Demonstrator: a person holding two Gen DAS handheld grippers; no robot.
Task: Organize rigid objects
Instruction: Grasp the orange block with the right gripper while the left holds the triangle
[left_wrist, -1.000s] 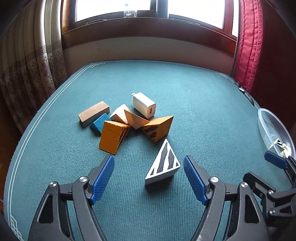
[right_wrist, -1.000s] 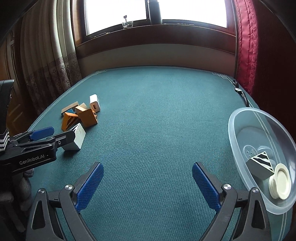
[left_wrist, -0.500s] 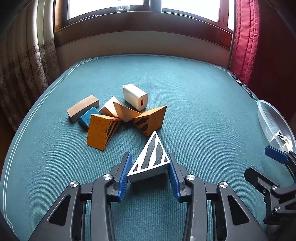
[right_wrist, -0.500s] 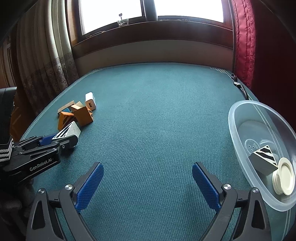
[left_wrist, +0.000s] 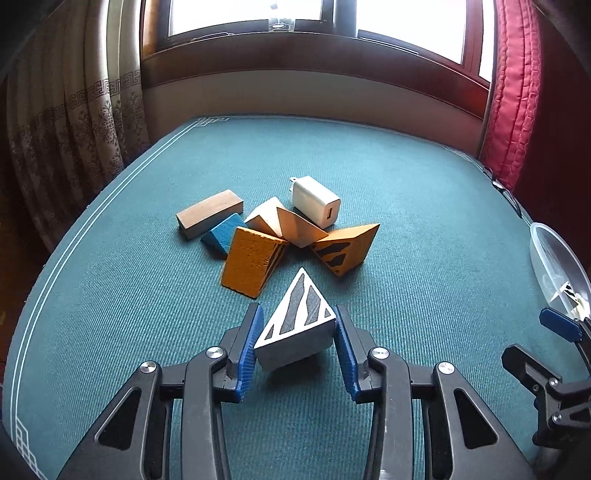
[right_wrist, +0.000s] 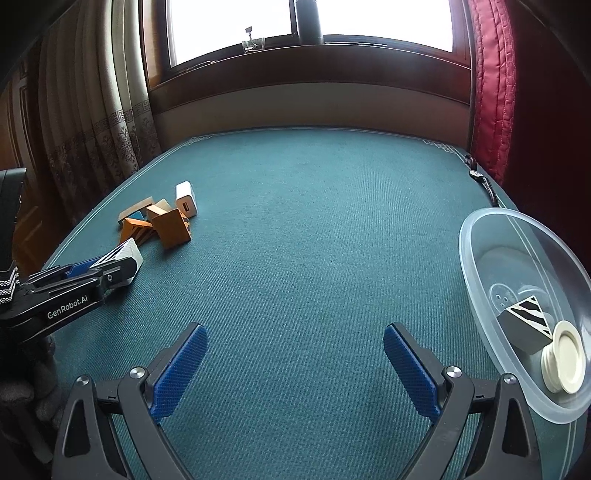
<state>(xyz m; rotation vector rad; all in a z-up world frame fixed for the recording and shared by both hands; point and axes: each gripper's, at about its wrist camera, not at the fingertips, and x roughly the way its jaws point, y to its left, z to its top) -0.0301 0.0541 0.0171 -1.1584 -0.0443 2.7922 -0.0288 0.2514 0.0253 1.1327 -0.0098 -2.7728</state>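
Observation:
My left gripper (left_wrist: 297, 343) is shut on a white wedge block with black stripes (left_wrist: 297, 321) and holds it just above the green table; it also shows in the right wrist view (right_wrist: 122, 254). Behind it lies a pile: two orange striped wedges (left_wrist: 253, 266) (left_wrist: 345, 249), a blue wedge (left_wrist: 223, 236), a brown bar (left_wrist: 208, 218), plain wooden wedges (left_wrist: 284, 225) and a white charger (left_wrist: 316, 201). My right gripper (right_wrist: 291, 369) is open and empty over bare table. A clear plastic bowl (right_wrist: 480, 258) at the right holds a striped wedge (right_wrist: 526, 321) and a cream disc (right_wrist: 565, 356).
The green cloth table (right_wrist: 314, 221) runs to a wall under a window. Patterned curtains (left_wrist: 74, 110) hang at the left and a red curtain (left_wrist: 513, 92) at the right. The bowl's rim (left_wrist: 554, 254) shows at the right of the left wrist view.
My left gripper closed on the striped white wedge and has lifted it slightly off the cloth. The right gripper stayed open and nearly still.

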